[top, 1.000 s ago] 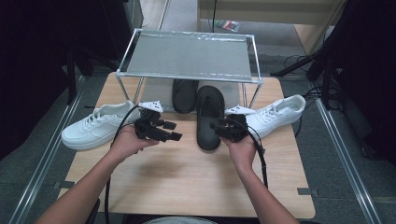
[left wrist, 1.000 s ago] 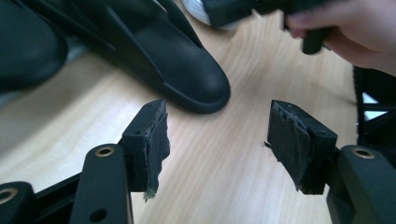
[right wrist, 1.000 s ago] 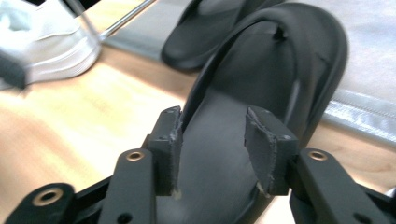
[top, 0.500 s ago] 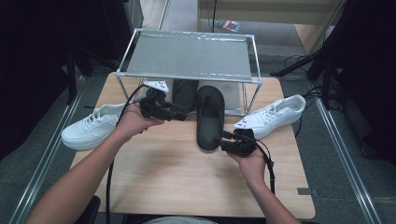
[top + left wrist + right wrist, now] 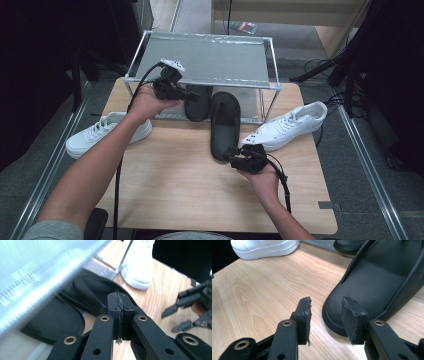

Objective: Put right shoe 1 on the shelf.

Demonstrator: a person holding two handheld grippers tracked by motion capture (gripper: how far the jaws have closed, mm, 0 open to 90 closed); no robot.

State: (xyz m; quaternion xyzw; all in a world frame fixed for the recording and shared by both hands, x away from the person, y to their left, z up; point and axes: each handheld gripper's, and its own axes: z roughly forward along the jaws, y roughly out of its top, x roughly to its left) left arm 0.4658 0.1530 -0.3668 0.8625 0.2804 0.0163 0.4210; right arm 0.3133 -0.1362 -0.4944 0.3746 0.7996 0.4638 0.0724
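Black rubber slipper (image 5: 224,125) lies on the wooden table (image 5: 165,175), long axis running from the metal shoe rack (image 5: 200,60) toward its heel. Right gripper (image 5: 236,156), jaws parted and just closing, is placed at that heel, empty. Left gripper (image 5: 196,93), pressed together, sits at the rack, farther off.

Right tool (image 5: 325,315) gapes around the black slipper (image 5: 382,282) heel rim — wooden table (image 5: 262,287) beneath
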